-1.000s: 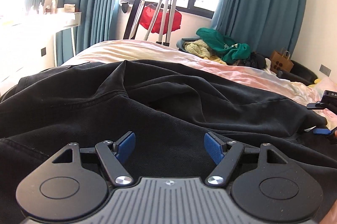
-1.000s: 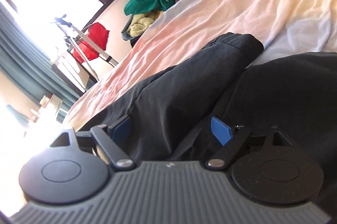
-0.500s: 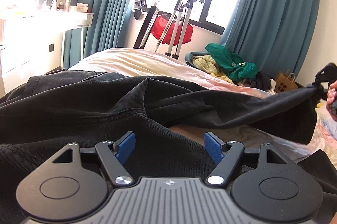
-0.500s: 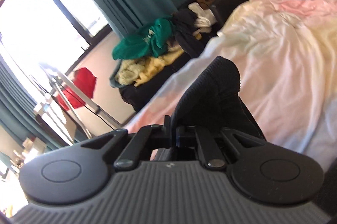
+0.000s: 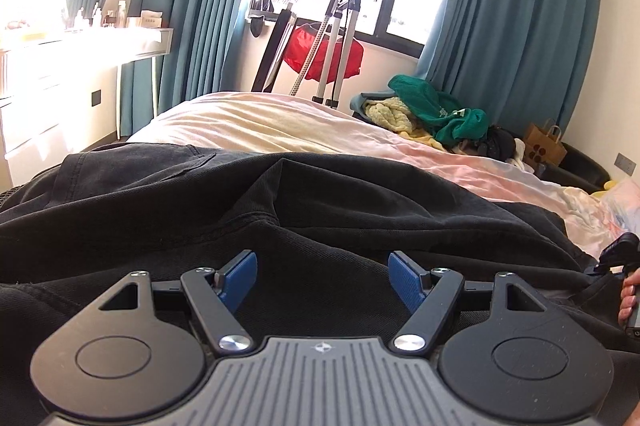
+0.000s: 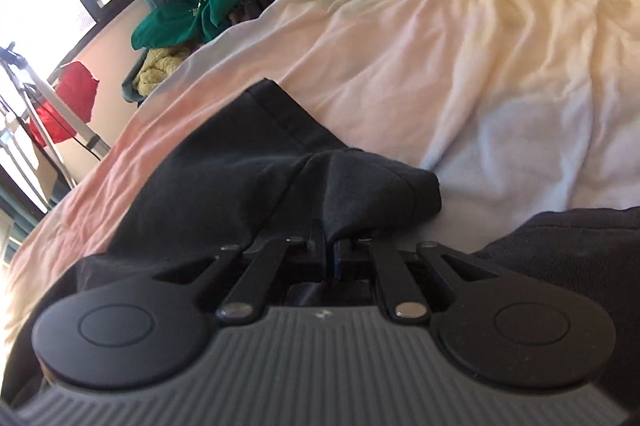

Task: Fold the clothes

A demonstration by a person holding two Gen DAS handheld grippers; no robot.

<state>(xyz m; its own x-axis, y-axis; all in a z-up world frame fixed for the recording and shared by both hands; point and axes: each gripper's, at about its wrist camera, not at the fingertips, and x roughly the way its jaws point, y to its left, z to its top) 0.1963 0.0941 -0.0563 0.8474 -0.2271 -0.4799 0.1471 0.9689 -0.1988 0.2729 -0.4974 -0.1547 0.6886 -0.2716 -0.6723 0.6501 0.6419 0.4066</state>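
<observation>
The right tool (image 6: 329, 258) is clamped tight, its two arms drawn together with a fold of the black garment (image 6: 248, 181) pinched between them. The pinched cloth bunches up in front of it in a soft peak, and a hemmed end of the garment lies flat on the bed just beyond. The person's hand (image 5: 629, 300) on this tool shows at the far right edge of the left wrist view, low against the cloth.

The left tool (image 5: 322, 276) stands wide open, its blue pads (image 5: 237, 278) well apart and holding nothing. It hangs just above the black garment (image 5: 320, 209), which spreads across the near part of the bed in loose ridges and creases, reaching from the bed's left edge towards the right tool.

The bed (image 6: 460, 73) is covered with a rumpled sheet in pale pink, cream and light blue, bare beyond the garment.

Past the bed's far edge sits a heap of clothes (image 5: 436, 113), with a green top over a pale yellow knit. A brown paper bag (image 5: 545, 145) stands to the right of the heap. Behind, a metal stand (image 5: 340, 37) with a red bag (image 5: 324, 51) leans below a bright window framed by teal curtains (image 5: 516, 25). A white dressing table (image 5: 80, 45) with a mirror and bottles stands against the wall by the bed's left side.
</observation>
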